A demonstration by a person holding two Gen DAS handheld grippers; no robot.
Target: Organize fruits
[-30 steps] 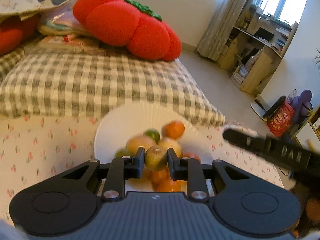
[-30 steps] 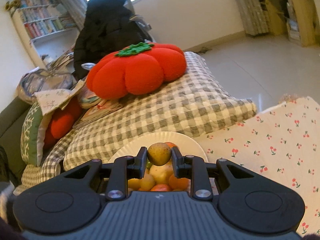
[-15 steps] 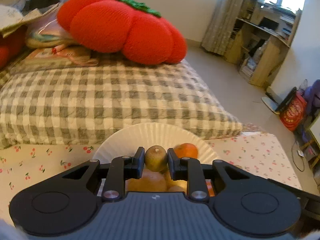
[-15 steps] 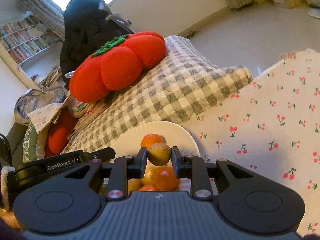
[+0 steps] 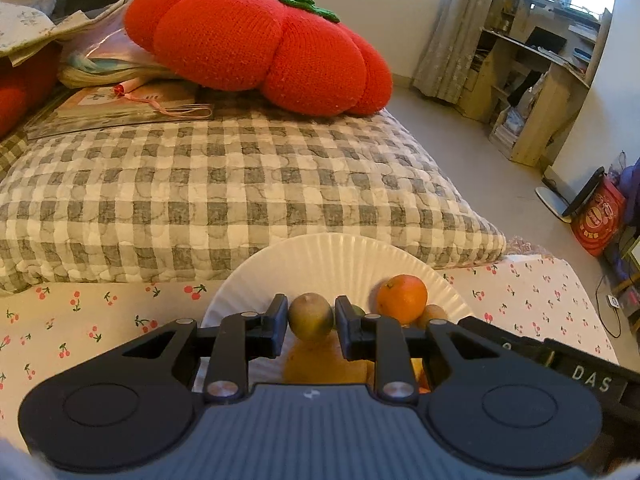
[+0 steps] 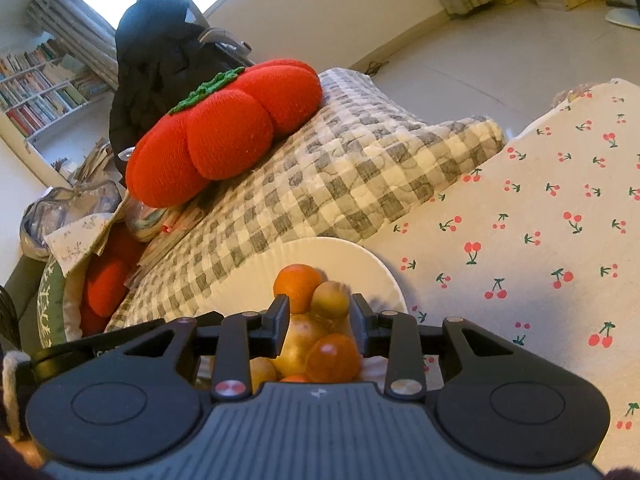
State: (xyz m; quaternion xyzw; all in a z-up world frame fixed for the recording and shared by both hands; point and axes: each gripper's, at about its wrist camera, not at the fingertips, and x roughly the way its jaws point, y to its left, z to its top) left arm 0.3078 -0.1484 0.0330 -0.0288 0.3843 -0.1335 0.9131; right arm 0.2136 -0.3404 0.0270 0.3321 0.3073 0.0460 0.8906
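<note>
- The left claw [image 5: 311,316] hangs low over the near edge of the white paper plate [image 5: 320,256]. A second ago it stood farther back, and we saw the whole heap of fruit ahead of it.
- It grasps a small greenish-brown fruit [image 5: 310,318], with both pads touching the fruit's sides. The jaws are just starting to part, whereas in the two earlier views they were clamped tight on it.
- That fruit sits just above a larger yellow-brown fruit on the plate. We cannot tell whether the two touch.
- To its right, an orange [image 5: 402,298] lies on the plate's far side, where it lay half a second ago.
- The plate rests on the cherry-print cloth [image 5: 100,312], against the grey checked quilt [image 5: 200,200] that carries the red tomato cushion [image 5: 256,40]. None of these has shifted.
- The right claw [image 6: 320,312] comes in from the plate's right side and has dropped lower over the heap. Its view now sits more tilted than before.
- Its jaws are opening. The yellow-green fruit [image 6: 330,298] that it pinched earlier now lies released between the pads, with a clear gap on its left side.
- That fruit rests on top of the heap, just beside the orange and above a pale fruit and a glossy orange-red one.
</note>
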